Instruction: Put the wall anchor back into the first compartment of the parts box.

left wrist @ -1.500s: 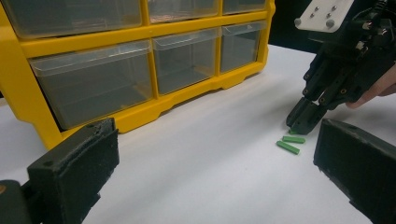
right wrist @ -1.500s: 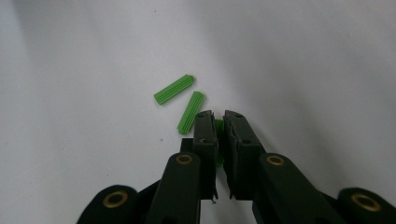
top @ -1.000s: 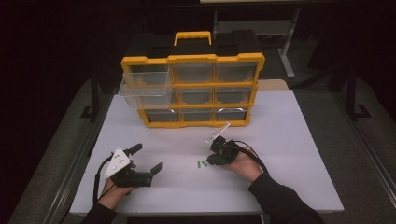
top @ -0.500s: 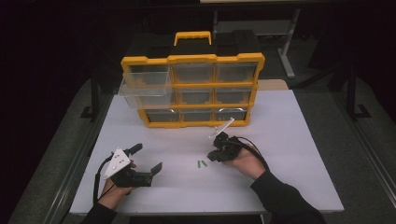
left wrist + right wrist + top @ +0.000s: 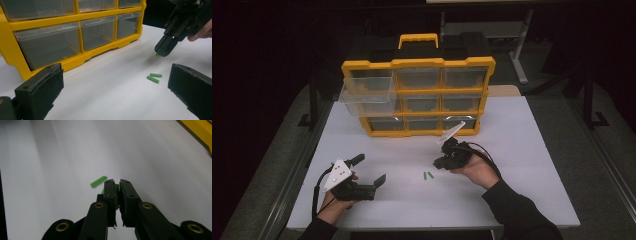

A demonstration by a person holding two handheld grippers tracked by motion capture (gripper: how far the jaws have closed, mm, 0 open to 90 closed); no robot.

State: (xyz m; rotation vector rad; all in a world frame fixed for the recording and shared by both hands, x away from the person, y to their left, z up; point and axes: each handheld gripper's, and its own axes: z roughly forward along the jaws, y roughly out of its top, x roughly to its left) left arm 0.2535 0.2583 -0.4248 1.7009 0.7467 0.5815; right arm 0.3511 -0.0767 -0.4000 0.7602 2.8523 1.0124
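Note:
Two small green sticks [image 5: 428, 175] lie side by side on the white table [image 5: 522, 150]; they also show in the left gripper view [image 5: 154, 77]. My right gripper [image 5: 441, 163] hovers just above and to their right, tilted down, shut on a third green stick [image 5: 117, 188] whose end peeks from the jaw tips [image 5: 158, 55]. One loose green stick [image 5: 98, 181] lies beyond those jaws. At the front left, my left gripper [image 5: 369, 169] rests low on the table, open and holding nothing, its black pads [image 5: 42, 87] wide apart.
A yellow organizer [image 5: 418, 95] with clear drawers and a handle stands at the back of the table. Its top-left drawer [image 5: 367, 92] is pulled out toward me. Dark floor and table legs surround the white surface.
My right gripper has lifted slightly off the table with the green stick in its jaws. The left gripper and the two loose sticks have stayed put.

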